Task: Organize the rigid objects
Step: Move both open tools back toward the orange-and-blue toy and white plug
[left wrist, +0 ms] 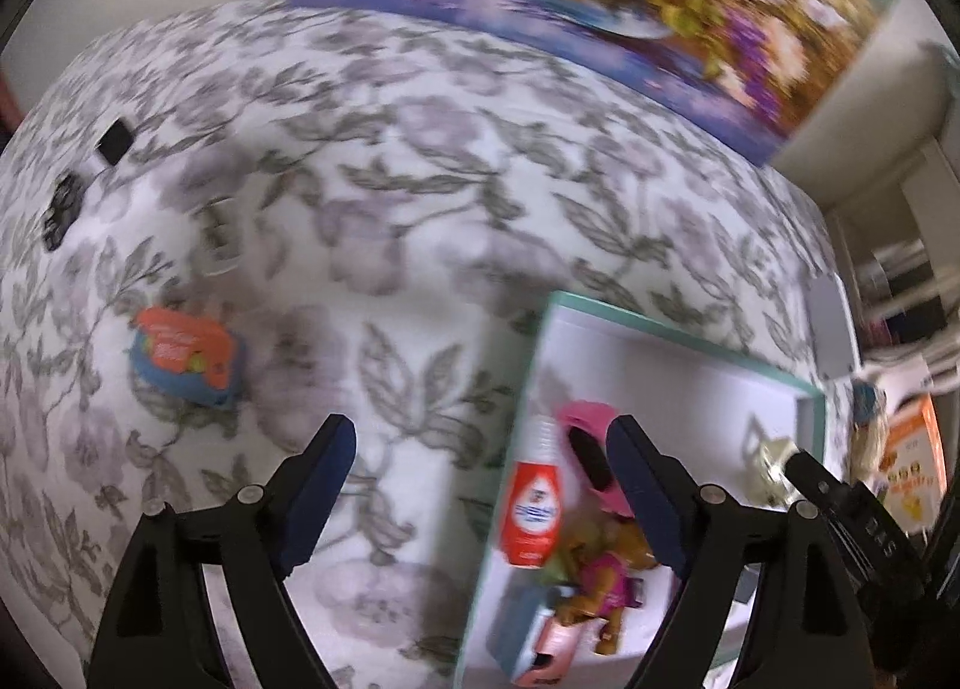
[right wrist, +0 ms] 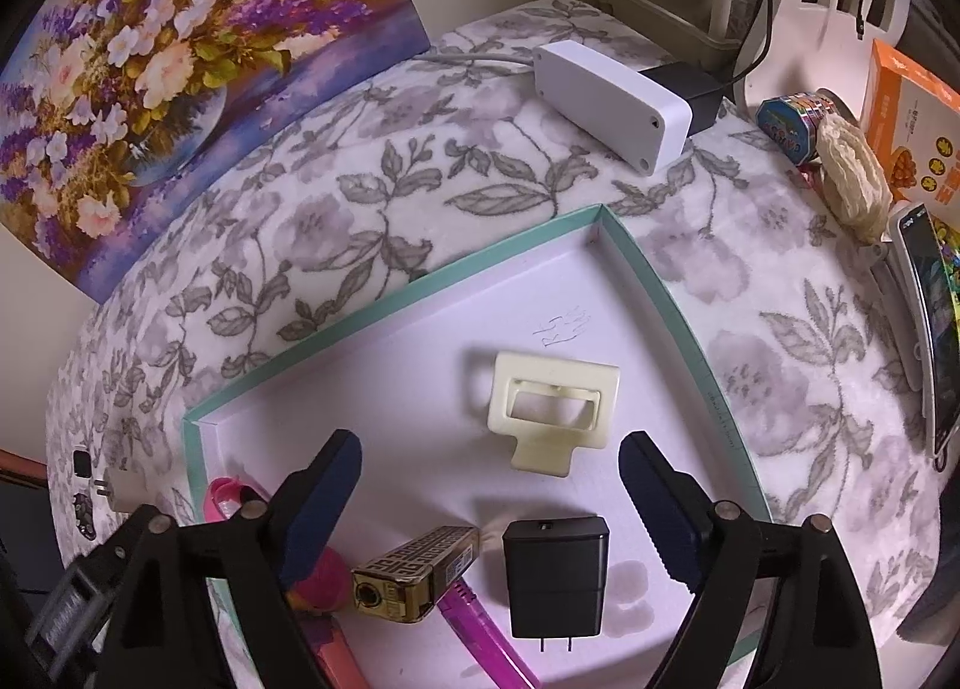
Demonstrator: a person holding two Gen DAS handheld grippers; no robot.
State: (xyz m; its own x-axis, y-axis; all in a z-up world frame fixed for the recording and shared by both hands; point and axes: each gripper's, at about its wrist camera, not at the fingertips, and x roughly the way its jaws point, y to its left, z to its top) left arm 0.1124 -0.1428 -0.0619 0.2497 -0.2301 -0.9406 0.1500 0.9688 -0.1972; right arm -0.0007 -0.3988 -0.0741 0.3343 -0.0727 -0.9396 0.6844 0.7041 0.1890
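Note:
A shallow teal-rimmed white box [right wrist: 384, 305] lies on the floral cloth; it also shows in the left wrist view [left wrist: 678, 329]. In the right wrist view it holds a cream plastic bracket [right wrist: 552, 407], a black plug adapter [right wrist: 555, 581], a gold lighter [right wrist: 414, 575] and a pink lighter [right wrist: 486, 635]. My right gripper [right wrist: 491, 488] is open and empty above these. In the left wrist view the box holds a red-and-white bottle [left wrist: 534, 509], a pink item [left wrist: 591, 449] and a toy figure [left wrist: 606, 575]. My left gripper [left wrist: 480, 479] is open and empty over the box's left rim. An orange-and-blue item [left wrist: 186, 359] lies on the cloth to the left.
A flower painting [right wrist: 156, 71] leans at the back. A white power brick [right wrist: 612, 101] with a black plug sits behind the box. A tape roll [right wrist: 792, 125], a cream bundle [right wrist: 852, 179], an orange carton [right wrist: 912, 131] and a phone [right wrist: 930, 329] crowd the right edge. Small black items [left wrist: 66, 209] lie far left.

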